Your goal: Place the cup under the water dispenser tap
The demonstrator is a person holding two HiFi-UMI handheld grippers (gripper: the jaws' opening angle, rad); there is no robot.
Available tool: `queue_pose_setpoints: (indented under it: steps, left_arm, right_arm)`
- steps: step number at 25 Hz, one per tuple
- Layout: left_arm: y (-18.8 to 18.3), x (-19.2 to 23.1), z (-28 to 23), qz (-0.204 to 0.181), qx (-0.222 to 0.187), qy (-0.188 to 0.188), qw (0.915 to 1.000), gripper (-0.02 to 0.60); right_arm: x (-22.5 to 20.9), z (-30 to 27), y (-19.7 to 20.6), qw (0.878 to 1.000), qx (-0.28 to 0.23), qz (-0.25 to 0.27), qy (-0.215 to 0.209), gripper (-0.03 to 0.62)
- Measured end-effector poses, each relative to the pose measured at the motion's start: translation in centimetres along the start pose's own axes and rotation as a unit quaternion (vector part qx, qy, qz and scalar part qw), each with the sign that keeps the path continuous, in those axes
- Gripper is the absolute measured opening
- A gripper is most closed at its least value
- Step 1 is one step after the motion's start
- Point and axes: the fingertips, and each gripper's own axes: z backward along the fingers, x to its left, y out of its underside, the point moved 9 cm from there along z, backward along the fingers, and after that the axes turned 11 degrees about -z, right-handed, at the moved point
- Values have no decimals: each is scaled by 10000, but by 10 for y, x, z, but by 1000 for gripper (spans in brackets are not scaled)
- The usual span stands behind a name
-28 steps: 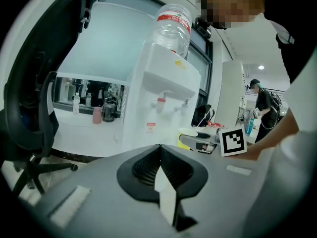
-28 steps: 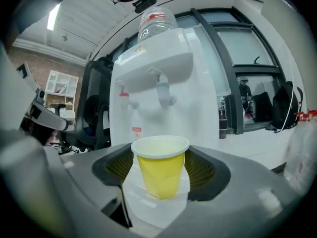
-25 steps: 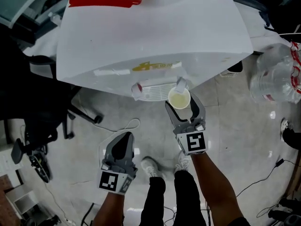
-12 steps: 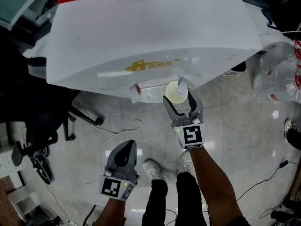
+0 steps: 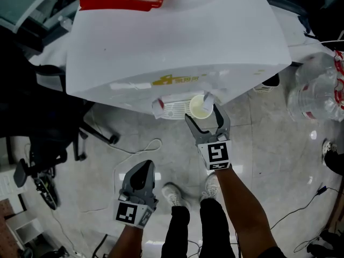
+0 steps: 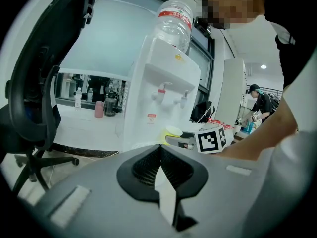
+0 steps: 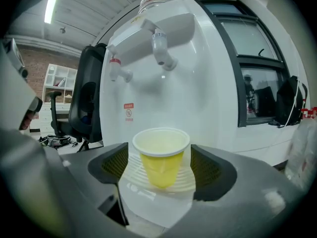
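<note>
Your right tongs [image 5: 204, 114] are opening around the cup [image 7: 160, 155] on the drip tray [image 7: 185, 180] beneath the tap [image 7: 162, 48]; withdraw straight back without brushing it; left tongs [image 6: 159, 150] are closed, empty.

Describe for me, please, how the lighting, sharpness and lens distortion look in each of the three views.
Head view: dim overall, nearly black at left, with small glare spots on the glossy floor; the cup is crisp. Right gripper view: strong fisheye bows the water dispenser, corners black, cup sharp. Left gripper view: same fisheye, near foreground soft, the water dispenser beyond clear.
</note>
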Motion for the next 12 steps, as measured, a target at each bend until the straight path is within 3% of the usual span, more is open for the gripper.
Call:
queue_pose_setpoints:
  steps: [8, 12]
  left_arm:
    - [-24, 0, 13, 18, -46, -305, 9995, 12]
    - [-51, -9, 24, 116, 108, -293, 9994, 12]
  right_arm:
    - [11, 53, -33, 9999, -36, -96, -57, 414]
    - [27, 96, -68, 9999, -74, -41, -96, 377]
